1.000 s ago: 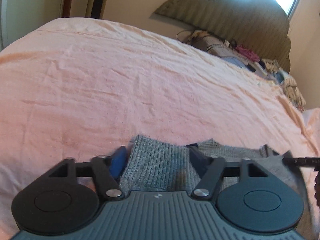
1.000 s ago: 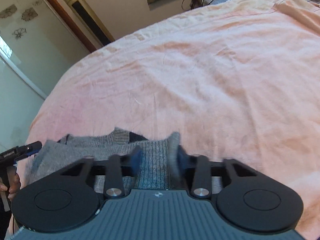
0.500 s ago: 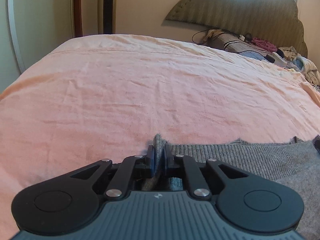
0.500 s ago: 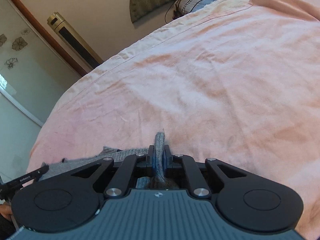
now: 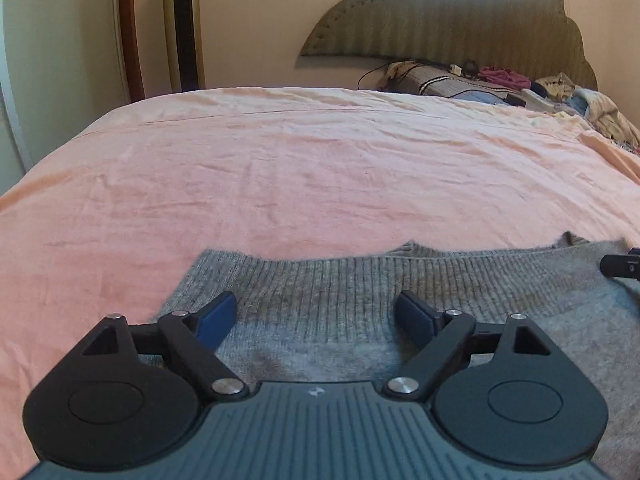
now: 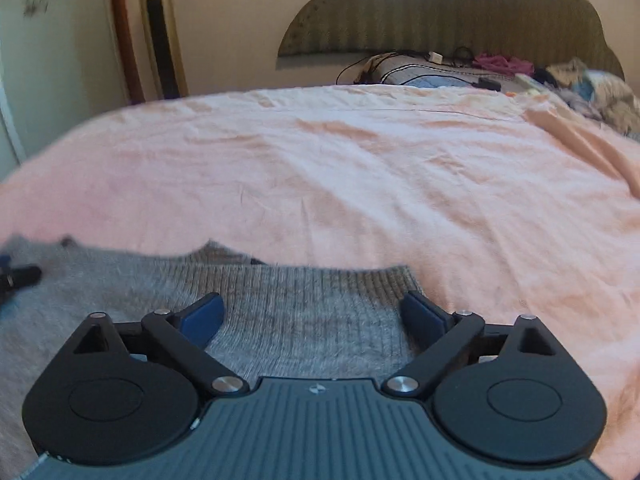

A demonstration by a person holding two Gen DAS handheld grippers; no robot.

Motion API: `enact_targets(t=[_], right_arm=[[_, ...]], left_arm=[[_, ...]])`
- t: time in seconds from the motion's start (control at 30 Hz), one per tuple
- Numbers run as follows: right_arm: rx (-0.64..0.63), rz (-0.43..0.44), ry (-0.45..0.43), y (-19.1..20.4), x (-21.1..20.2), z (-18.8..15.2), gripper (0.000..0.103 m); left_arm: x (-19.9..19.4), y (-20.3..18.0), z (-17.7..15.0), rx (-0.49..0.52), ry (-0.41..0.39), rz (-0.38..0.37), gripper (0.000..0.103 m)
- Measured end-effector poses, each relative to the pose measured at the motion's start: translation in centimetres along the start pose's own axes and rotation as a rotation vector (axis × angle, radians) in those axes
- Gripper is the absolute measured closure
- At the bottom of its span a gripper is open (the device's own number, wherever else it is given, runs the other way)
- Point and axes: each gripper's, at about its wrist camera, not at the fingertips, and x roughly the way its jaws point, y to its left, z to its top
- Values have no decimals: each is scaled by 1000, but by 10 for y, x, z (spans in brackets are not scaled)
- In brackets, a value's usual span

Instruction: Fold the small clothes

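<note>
Sweater (image 5: 360, 300), grey knit, lies flat on the near part of the bed (image 5: 320, 168), ribbed hem band running left-right across the far edge of the fabric. Pink sheet beyond it is bare up to the headboard (image 5: 460, 20) and the clutter pile (image 5: 500, 84) at the far right.

Change: half a second ago both tools were pinched tight on a bunched ridge of the hem. Now both have let go.
- left hand-held gripper (image 5: 316, 316): jaws spread wide, nothing between them, hem's left corner just beyond the left blue pad.
- right hand-held gripper (image 6: 312, 314): jaws spread wide too, empty, hem's right corner just inside the right pad. Right wrist view is motion-blurred, so it's probably moving.

Each view catches the tip of the other tool at its edge, so the two are near opposite ends of the hem.

Read: hem edge was carried and laid down, then released. Looks like one fold is placed, hem now on top of the rest of the garment. Can't confirm layers underneath; the tool bodies block the near part.

A bit of the neckline or a lower layer peeks out past the hem at mid-width (image 5: 412, 246), so alignment isn't perfect.

Next probably: re-grip at a side and fold across, or smooth. Risk: knit is soft and clingy, pads may drag the top layer on retreat.
</note>
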Motion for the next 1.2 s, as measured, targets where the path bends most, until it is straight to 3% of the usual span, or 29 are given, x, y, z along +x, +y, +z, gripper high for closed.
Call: enact_targets(t=[0.1, 0.23, 0.37, 0.43, 0.47, 0.53, 0.57, 0.7, 0.73, 0.83, 0.9, 0.93, 0.97, 1.0, 1.03, 1.13, 1.2], right_arm=[[-67, -49, 21, 15, 10, 4, 1], [-24, -99, 23, 16, -18, 4, 7], [-27, 67, -11, 36, -63, -22, 0], [-92, 44, 61, 47, -53, -39, 0], [-99, 62, 1, 42, -54, -48, 0], [-50, 84, -18, 24, -54, -49, 0], [-54, 54, -17, 19, -53, -47, 0], [-77, 5, 7, 33, -67, -44, 3], [-62, 7, -1, 39, -78, -43, 5], [-46, 140, -39, 53, -102, -53, 0], [-92, 122, 28, 61, -89, -65, 0], [-163, 72, 15, 64, -83, -77, 0], [-193, 94, -37, 59, -85, -86, 0], [-131, 116, -26, 48, -86, -81, 0], [-127, 80, -12, 44, -87, -78, 0], [-84, 37, 30, 36, -106, -73, 2], [25, 118, 17, 19, -141, -79, 1]], left_arm=[[4, -6, 4, 12, 13, 35, 8], [-24, -13, 2, -9, 42, 101, 9], [-68, -24, -26, -36, 30, -57, 9], [-66, -34, -42, 41, 41, -27, 8], [-67, -30, -51, 53, -6, -39, 7], [-65, -13, -51, 11, -10, -71, 6], [-63, -9, -49, 18, -5, -31, 5], [-77, -12, -45, 16, 31, 10, 7], [-89, -16, -46, 1, 34, -10, 7], [-108, -31, -59, -13, 22, -122, 7], [-100, -43, -74, 44, 41, -88, 4], [-98, -42, -83, 57, -20, -91, 3], [-97, -38, -83, 40, -16, -106, 2], [-97, -35, -81, 39, -6, -96, 1], [-98, -33, -80, 44, 1, -86, 1], [-117, -20, -78, -44, 40, -79, 3], [-143, 0, -87, -168, 8, -123, 2]])
